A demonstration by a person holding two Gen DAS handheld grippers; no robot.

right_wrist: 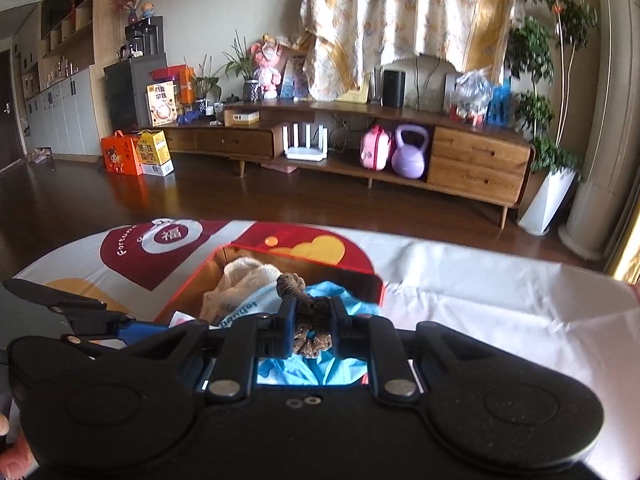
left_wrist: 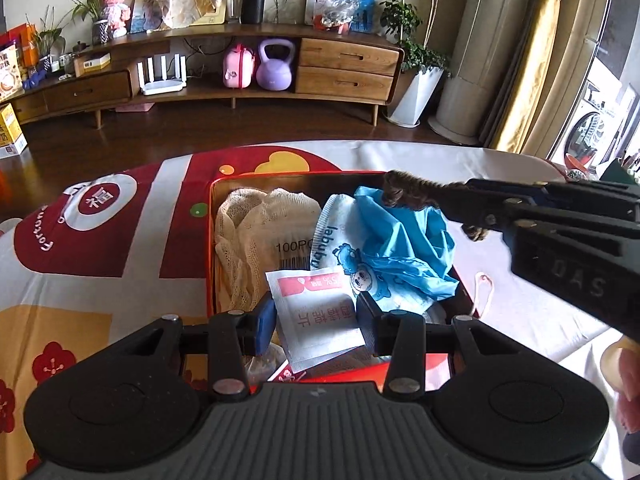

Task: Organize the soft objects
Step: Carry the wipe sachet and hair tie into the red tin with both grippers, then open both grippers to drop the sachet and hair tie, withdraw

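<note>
While angled downward, right gripper (right_wrist: 312, 320) pinching scrunchie (right_wrist: 310, 334) above box (right_wrist: 362, 282).

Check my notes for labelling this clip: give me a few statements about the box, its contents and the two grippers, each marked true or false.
1. The right gripper is shut on a brown hair scrunchie. True.
2. The left gripper holds the white sachet. False: the sachet shows between its fingers, but the pads stand apart from it.
3. The red box already contains a cream mesh cloth and a crumpled blue plastic bag. True.
4. The scrunchie already lies at the bottom of the box. False: it hangs in the right gripper above the blue bag.
5. The box stands on a bare wooden table. False: a red and white printed cloth lies under it.
</note>
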